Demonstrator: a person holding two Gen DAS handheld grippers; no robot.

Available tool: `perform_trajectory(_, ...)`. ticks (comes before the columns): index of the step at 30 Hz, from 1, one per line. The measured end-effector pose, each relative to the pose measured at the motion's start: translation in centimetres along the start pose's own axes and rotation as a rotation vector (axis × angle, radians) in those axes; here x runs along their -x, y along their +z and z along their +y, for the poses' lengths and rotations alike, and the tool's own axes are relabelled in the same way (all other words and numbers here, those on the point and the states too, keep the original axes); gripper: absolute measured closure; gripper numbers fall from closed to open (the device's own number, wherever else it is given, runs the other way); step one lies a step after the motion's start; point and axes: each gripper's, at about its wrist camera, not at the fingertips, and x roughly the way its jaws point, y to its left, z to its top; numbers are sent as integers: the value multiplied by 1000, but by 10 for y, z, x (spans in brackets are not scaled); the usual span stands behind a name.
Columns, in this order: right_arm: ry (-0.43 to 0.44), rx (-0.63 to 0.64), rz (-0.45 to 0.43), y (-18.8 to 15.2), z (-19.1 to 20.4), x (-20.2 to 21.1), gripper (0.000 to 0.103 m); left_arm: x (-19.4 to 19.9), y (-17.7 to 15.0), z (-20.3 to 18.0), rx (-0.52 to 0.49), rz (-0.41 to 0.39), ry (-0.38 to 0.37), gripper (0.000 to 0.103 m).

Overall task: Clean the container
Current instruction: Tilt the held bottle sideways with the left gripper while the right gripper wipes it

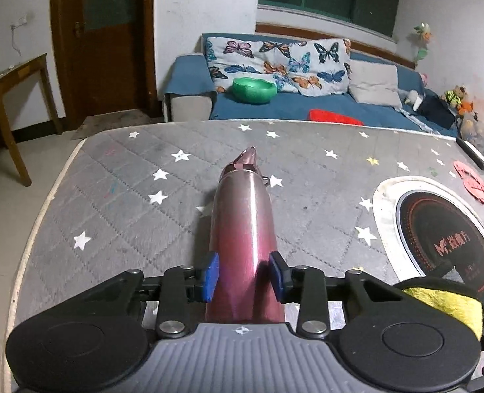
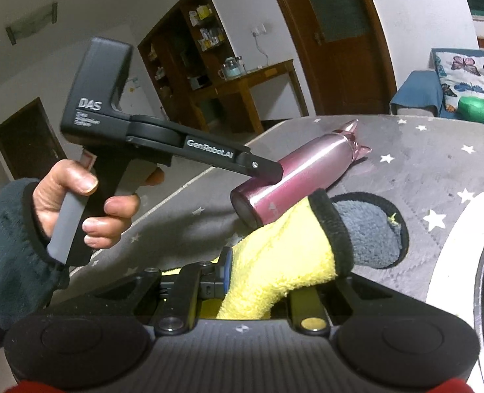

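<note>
Pink bottle [image 1: 245, 242] clamped near its base between blue pads [image 1: 211, 276] of left gripper [image 1: 244, 276], body running toward 12 o'clock over grey starred table cover [image 1: 127, 196]. Right wrist view: right gripper [image 2: 258, 278] closed on yellow cloth [image 2: 274, 262], cloth touching bottle [image 2: 294, 177] base; hand [image 2: 81, 209] at 9 o'clock on left gripper's handle.

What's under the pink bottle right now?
The yellow cloth, held in the right hand-held gripper, presses against the underside of the pink bottle near its base. Below lies the grey star-patterned table cover. The contact area itself is hidden.
</note>
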Motion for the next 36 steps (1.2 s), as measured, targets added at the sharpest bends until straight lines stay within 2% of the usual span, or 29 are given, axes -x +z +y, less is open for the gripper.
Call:
perform_trajectory(4, 8, 2, -9, 0, 0, 4, 89, -10, 13, -6, -19, 25, 19, 55)
perform_trajectory(10, 5, -8, -17, -1, -9, 5, 89, -36, 40, -4, 2, 60, 15, 52)
perform_trajectory(15, 10, -29, -20, -1, -16, 6, 89, -62, 64, -7, -14, 100, 22, 38)
perform_trajectory(17, 12, -35, -22, -1, -18, 7, 89, -73, 73, -8, -14, 117, 29, 28)
perform_trajectory(25, 12, -52, -28, -3, -22, 10, 89, -120, 92, -9, -8, 226, 47, 28)
perform_trajectory(28, 12, -62, -29, -4, -24, 11, 89, -131, 93, -9, -12, 245, 61, 31)
perform_trajectory(30, 13, -71, -30, -6, -25, 12, 89, -135, 93, -9, -3, 244, 47, 43)
perform_trajectory(36, 11, -84, -29, -7, -26, 11, 89, -125, 90, -14, -16, 197, 65, 43)
